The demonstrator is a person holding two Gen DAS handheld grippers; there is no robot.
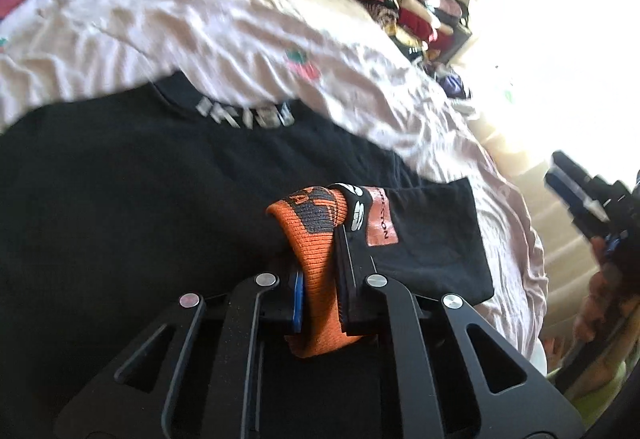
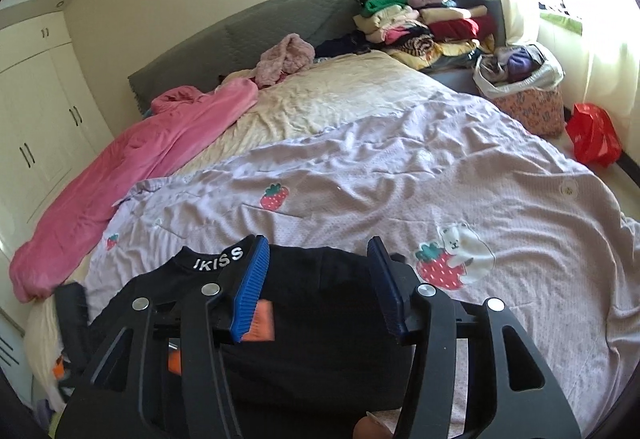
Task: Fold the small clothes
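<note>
A black top (image 1: 140,207) with "IKISS" on its collar lies on the lilac strawberry sheet (image 1: 240,39). My left gripper (image 1: 320,271) is shut on an orange and black sock (image 1: 316,239), held just above the black top. The right gripper (image 1: 576,195) shows at the right edge of the left wrist view. In the right wrist view my right gripper (image 2: 316,271) is open and empty, its blue pads (image 2: 252,291) apart above the black top (image 2: 320,319). An orange patch of the sock (image 2: 262,325) shows between them.
A pink blanket (image 2: 120,167) lies along the bed's left side. Stacked folded clothes (image 2: 424,19) sit at the far right corner by the grey headboard (image 2: 240,39). A floral basket (image 2: 528,95) and a red bag (image 2: 592,135) stand beside the bed.
</note>
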